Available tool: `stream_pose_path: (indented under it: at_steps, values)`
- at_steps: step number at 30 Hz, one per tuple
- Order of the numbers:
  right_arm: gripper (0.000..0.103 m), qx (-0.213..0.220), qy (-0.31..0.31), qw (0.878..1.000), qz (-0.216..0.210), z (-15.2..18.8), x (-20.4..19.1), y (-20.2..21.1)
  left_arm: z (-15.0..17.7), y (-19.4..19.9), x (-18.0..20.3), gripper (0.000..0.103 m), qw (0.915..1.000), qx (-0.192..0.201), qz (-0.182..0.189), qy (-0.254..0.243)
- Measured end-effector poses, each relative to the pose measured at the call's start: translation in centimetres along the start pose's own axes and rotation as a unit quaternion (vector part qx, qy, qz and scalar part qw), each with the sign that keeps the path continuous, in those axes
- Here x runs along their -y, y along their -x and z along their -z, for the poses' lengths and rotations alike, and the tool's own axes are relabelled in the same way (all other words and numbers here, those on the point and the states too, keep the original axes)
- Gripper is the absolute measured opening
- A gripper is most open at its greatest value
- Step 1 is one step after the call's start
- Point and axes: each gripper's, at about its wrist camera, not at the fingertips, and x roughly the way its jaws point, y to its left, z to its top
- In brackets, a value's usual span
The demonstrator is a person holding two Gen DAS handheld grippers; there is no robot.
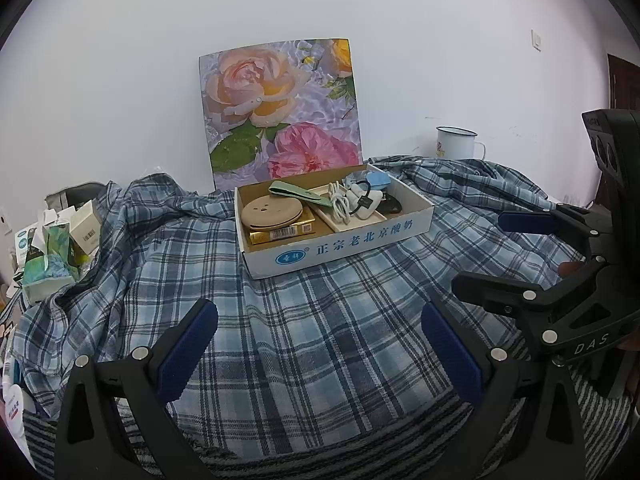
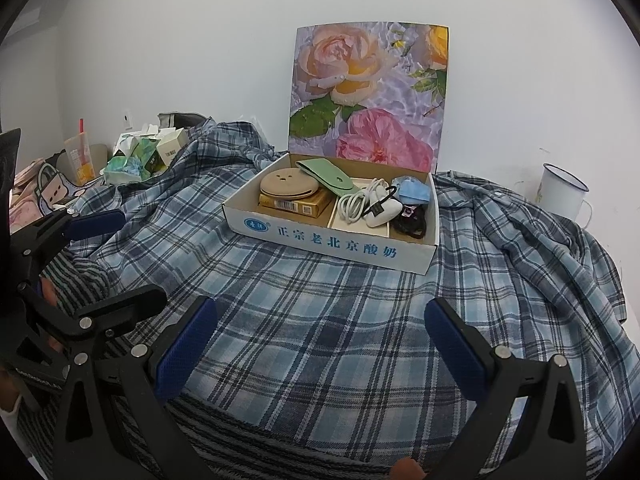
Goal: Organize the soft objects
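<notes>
Floral rose panel (image 1: 280, 112) against the wall, white enamel mug (image 1: 456, 142) rightward, tissue box (image 1: 46, 264) far left

Left view: low, near, faces the box (image 1: 334, 220) from its left.
Right view: the same, from its right.
Shared: box, shirt (image 2: 320, 320).

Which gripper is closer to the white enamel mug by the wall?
Right. The white enamel mug stands far right by the wall; the right gripper hovers over the plaid shirt on that side, while the left gripper sits further left, both open.
</notes>
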Motion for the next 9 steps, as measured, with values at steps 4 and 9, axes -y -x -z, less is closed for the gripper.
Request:
stream_pose_path:
  at_steps: [4, 9]
  values:
    - [0.103, -0.004, 0.000, 1.000, 0.001, 0.11, 0.02, -0.21, 0.05, 0.00, -0.05, 0.103, 1.0000, -0.001, 0.000, 0.000]
    - [0.103, -0.007, 0.001, 1.000, 0.002, 0.16, 0.03, -0.30, -0.01, -0.01, 0.02, 0.103, 1.0000, -0.002, 0.000, 0.000]
